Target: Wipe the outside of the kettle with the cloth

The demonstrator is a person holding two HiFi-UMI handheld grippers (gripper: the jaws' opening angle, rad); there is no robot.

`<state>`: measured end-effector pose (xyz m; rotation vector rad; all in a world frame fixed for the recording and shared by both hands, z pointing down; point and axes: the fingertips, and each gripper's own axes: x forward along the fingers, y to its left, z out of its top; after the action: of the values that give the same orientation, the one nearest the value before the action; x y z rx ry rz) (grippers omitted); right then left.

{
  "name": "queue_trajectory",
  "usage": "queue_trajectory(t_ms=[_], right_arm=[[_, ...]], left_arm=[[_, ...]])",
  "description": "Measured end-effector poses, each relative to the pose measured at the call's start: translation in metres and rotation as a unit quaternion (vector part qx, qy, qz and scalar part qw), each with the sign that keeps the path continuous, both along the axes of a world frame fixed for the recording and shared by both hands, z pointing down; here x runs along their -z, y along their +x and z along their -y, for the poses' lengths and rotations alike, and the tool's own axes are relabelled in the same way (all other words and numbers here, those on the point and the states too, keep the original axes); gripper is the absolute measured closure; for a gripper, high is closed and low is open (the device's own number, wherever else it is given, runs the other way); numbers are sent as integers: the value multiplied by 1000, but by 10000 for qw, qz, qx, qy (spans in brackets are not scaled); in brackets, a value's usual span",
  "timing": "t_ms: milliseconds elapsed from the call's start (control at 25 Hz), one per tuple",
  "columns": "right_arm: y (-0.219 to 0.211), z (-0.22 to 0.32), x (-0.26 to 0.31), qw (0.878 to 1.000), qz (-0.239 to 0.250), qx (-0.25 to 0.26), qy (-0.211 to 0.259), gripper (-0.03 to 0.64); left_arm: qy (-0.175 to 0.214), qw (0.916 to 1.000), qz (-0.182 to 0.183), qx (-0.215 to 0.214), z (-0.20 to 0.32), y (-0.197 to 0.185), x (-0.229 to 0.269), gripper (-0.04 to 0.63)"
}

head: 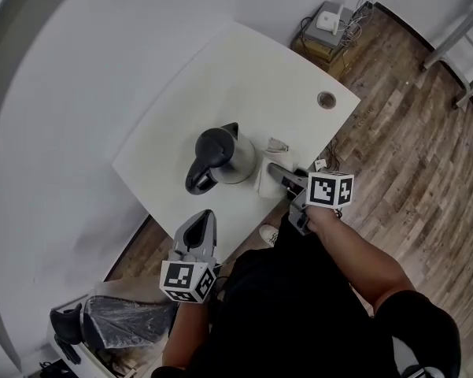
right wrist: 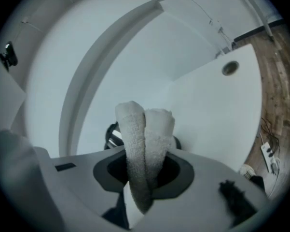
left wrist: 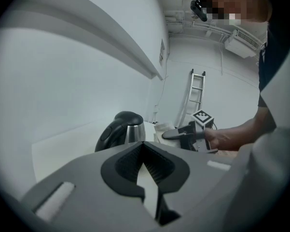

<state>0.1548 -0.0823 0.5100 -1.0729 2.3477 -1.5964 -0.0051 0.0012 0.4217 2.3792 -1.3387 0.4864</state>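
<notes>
The right gripper (right wrist: 145, 154) is pinched on the cloth (right wrist: 145, 139), whose folded white terry stands up between its jaws. In the head view this gripper (head: 277, 173) reaches in over the near right edge of the table (head: 244, 77), and the cloth (head: 265, 181) sits at the right flank of the kettle (head: 220, 157) — whether it touches cannot be told. The bare right forearm (head: 354, 246) runs from the body straight out to the gripper, marker cube (head: 330, 189) on top. The left gripper (left wrist: 144, 146) has its tips pressed together with nothing between them; it (head: 203, 216) hangs over the near edge, well apart from the right one and aimed at the kettle's handle (head: 197, 178). The kettle stands upright close to that near edge, dark lid (head: 214, 146) up. Its handle points back toward the left gripper, so the handle-to-body line runs from the near edge out toward the table's far side. Beyond the kettle the tabletop lies bare out to its far edge — only a cable hole (head: 326, 99) near the far right corner. A pale wall (head: 63, 93) closes the left and far sides, and wood floor (head: 409, 156) lies open to the right.
</notes>
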Motion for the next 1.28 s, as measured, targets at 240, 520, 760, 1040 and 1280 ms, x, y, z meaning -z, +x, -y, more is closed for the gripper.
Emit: queue_trajectory(t_ms=[240,520,760,1040,1280], right_arm=[[-14,28,98,9827,-172,1377,1227,518],[-36,59,96,9551,-149,2729,1145,518],[-35,83,64,9505,-54,2997,821,518],[-32,102,11,9459,-144,3221,354,518],[-35,118,-34,9353,-400,3516,-2,518]], left_arm=[[514,9981,-122,325,40,2,42,588],[595,9958,-16,698,62,9,51,589],[488,9930,10,1073,78,10,51,588],[441,9881,10,1473,93,5,58,588],[404,9810,80,1896,108,-7,58,589]])
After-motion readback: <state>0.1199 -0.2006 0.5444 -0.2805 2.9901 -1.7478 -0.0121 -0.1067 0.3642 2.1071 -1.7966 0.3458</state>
